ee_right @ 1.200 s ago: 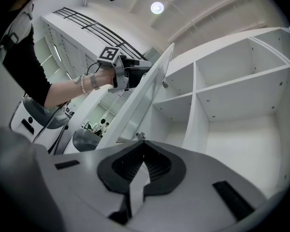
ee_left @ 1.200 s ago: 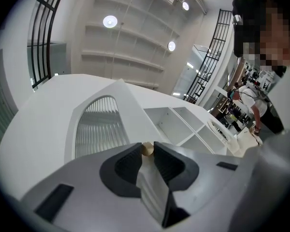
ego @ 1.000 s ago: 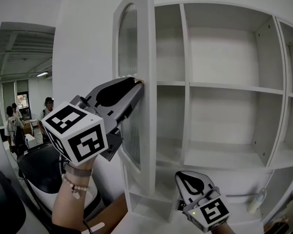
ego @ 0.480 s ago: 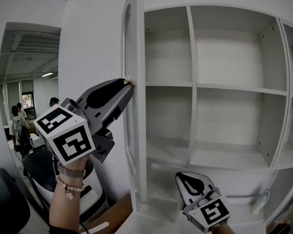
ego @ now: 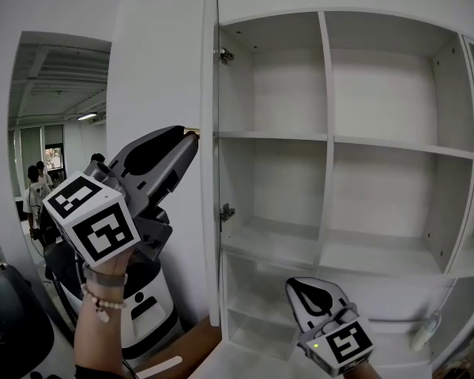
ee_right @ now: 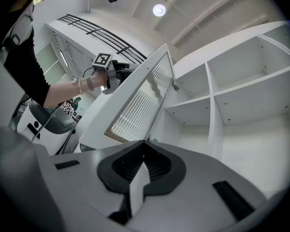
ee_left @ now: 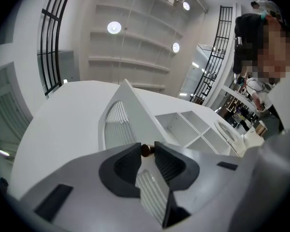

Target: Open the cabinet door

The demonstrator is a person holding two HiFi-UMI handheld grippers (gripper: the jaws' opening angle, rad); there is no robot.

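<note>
Up ahead of the left tool (ego: 191, 132), the cabinet door (ego: 212, 172) stands swung wide, edge-on in the head view. The ribbed glass panel (ee_right: 142, 100) in it shows plainly from the right gripper view. The left tool's jaws are opening, yet the small brown knob (ee_left: 146, 150) sits right between their tips, touching both. The right tool (ee_right: 144, 142) hangs low, below and to the right of the left one. Its jaws are closed together on nothing, pointing up toward the bare white cabinet (ego: 379, 144).
</note>
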